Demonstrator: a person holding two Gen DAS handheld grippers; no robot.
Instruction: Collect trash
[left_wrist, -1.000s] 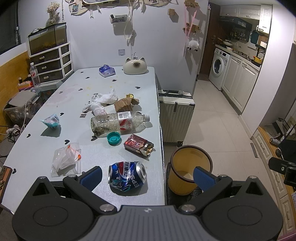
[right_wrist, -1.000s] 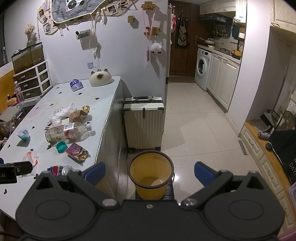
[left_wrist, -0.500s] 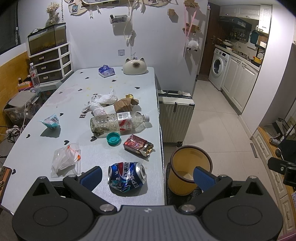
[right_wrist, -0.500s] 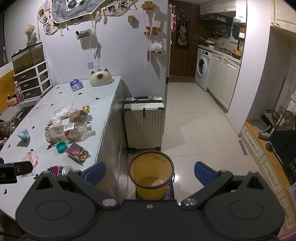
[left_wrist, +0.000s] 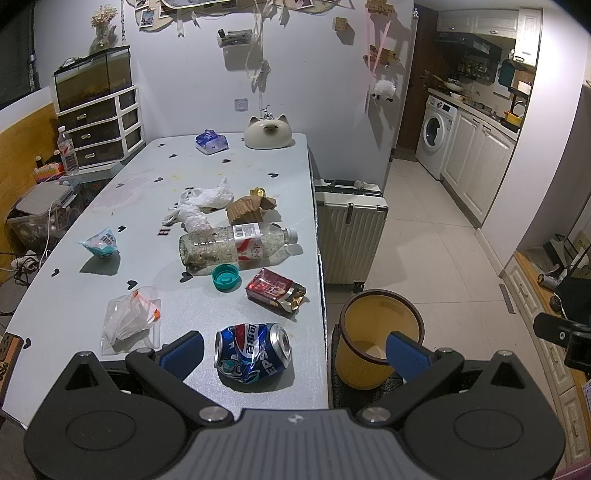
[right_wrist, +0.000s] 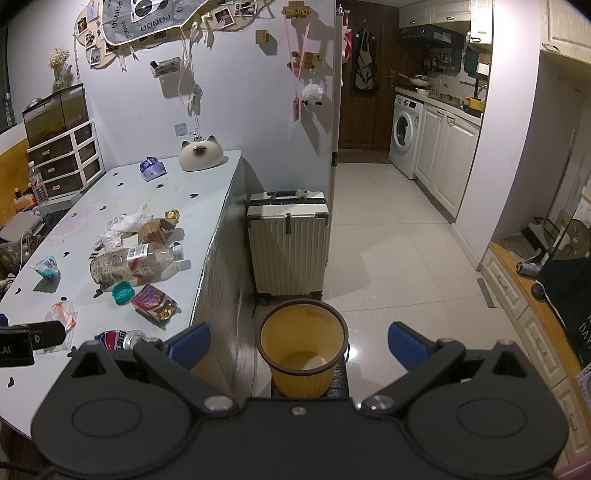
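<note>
A crushed blue Pepsi can lies near the table's front edge, between the wide-apart fingers of my left gripper, which is open and holds nothing. Beyond it lie a red snack wrapper, a teal cap, a clear plastic bottle on its side, a clear bag, crumpled white plastic and brown paper. The yellow bin stands on the floor beside the table, centred under my right gripper, open and empty.
A cream suitcase stands against the table side behind the bin. A cat-shaped ornament and a blue tissue pack sit at the table's far end. White tiled floor stretches right toward the kitchen cabinets and washing machine.
</note>
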